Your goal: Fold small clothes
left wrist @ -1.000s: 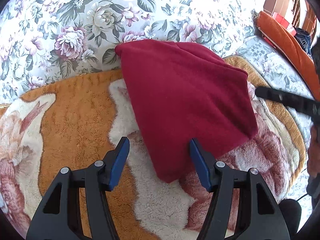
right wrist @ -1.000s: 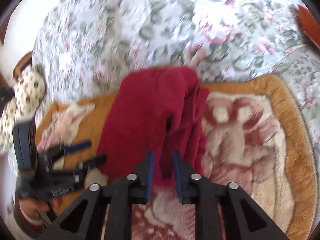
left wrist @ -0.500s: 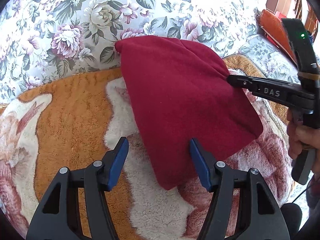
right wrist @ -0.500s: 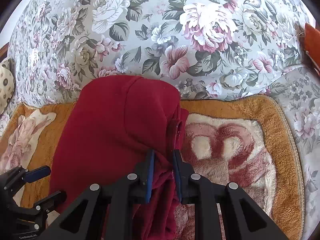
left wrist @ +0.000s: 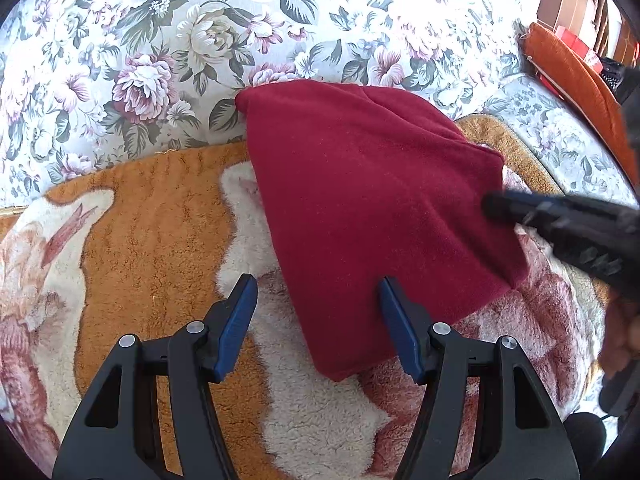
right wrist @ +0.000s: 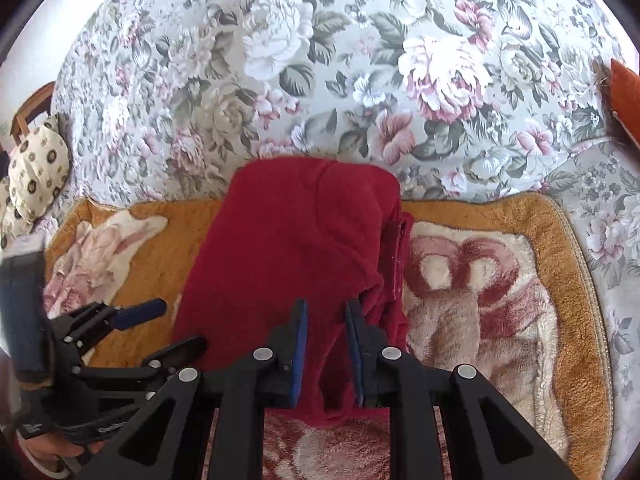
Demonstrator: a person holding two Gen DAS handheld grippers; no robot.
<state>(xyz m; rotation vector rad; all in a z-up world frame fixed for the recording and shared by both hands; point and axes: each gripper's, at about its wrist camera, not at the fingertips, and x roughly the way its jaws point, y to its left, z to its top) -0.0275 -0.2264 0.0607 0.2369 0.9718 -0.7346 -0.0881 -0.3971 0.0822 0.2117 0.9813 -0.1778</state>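
Observation:
A dark red fleece garment [left wrist: 368,208] lies folded on an orange and cream plush mat [left wrist: 160,240]; its far end rests against the floral sofa back. It also shows in the right wrist view [right wrist: 292,256]. My left gripper [left wrist: 316,304] is open and empty, its jaws either side of the garment's near left corner. My right gripper [right wrist: 326,324] has its jaws a little apart around a fold of the red cloth at the garment's near right edge. The right gripper shows blurred at the right of the left wrist view [left wrist: 560,224].
The floral sofa back [right wrist: 320,60] rises behind the mat. An orange cushion [left wrist: 576,80] lies at the far right. A spotted cream cushion [right wrist: 36,172] sits at the far left. The left gripper and the hand holding it [right wrist: 92,360] are at the lower left.
My right gripper has pulled back toward the near edge of the garment and its jaws have parted slightly. The red cloth has settled flatter. My left gripper has stayed in place, open.

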